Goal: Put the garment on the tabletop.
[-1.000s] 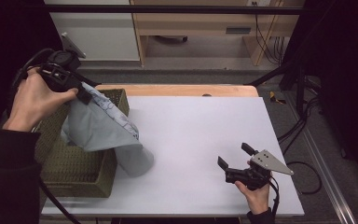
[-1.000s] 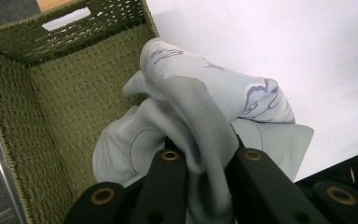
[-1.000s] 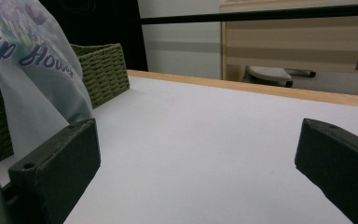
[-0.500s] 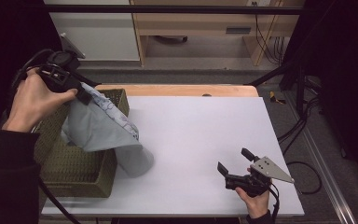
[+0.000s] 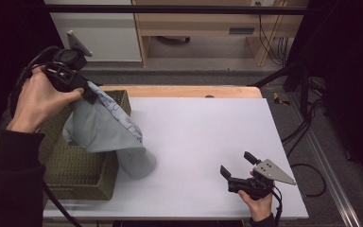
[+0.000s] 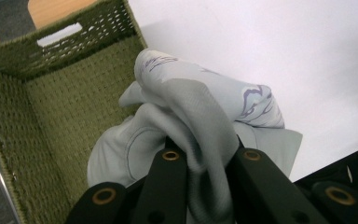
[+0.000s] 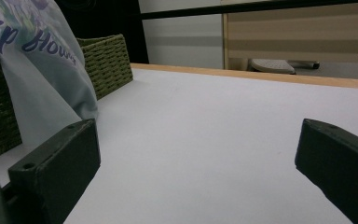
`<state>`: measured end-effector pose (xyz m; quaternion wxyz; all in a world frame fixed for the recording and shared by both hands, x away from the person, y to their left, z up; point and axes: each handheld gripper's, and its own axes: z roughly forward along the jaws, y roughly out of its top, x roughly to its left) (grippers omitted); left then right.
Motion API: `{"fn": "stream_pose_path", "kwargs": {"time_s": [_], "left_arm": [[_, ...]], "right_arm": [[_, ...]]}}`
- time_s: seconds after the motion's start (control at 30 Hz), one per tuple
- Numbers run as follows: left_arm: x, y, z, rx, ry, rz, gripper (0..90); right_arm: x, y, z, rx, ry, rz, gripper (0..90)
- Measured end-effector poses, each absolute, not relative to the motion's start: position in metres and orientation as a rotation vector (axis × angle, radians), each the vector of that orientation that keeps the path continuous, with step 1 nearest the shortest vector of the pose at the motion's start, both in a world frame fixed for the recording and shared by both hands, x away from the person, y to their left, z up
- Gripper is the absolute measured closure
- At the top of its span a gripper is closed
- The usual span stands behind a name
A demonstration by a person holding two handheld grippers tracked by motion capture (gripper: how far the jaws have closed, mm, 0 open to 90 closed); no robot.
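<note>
The left gripper (image 5: 90, 96) pinches a bunched fold of the pale grey shirt (image 5: 105, 128), which hangs below it over the woven basket (image 5: 78, 176), hem draping onto the white table (image 5: 203, 137). Well apart, the right gripper (image 5: 238, 164) rests wide-jawed, holding nothing.

Looks like lab or recording studio set-up, not home. White rectangular tabletop with pale wood far edge (image 5: 208, 137) stands in dark, black-curtained surround. Black horizontal bar (image 5: 170, 9) spans far side overhead, black slanted stand leg (image 5: 283, 71) at far right. Bundle of black cables (image 5: 269, 33) hangs behind light wooden bench (image 5: 203, 23) at far wall; white cabinet (image 5: 108, 33) at far left. Metal floor rail (image 5: 333, 175) runs along right. Room beyond too dark to tell more.
</note>
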<state>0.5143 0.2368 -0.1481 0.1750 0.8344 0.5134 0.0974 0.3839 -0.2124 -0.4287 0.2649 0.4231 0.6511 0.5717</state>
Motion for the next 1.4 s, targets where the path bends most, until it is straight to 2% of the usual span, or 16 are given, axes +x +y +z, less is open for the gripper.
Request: {"fn": "stream_pose_path", "kwargs": {"time_s": [0.8, 1.2, 1.4], "left_arm": [[0.491, 0.137, -0.127, 2.474, 1.120, 0.347, 85.3], [0.483, 0.082, -0.118, 2.520, 0.963, 0.300, 85.3], [0.484, 0.070, -0.121, 2.547, 0.920, 0.280, 85.2]], "right_arm": [[0.381, -0.213, -0.428, 1.118, 1.765, 1.548, 0.2], [0.379, -0.214, -0.425, 1.137, 1.765, 1.578, 0.2], [0.377, -0.216, -0.424, 1.130, 1.760, 1.581, 0.2]]}}
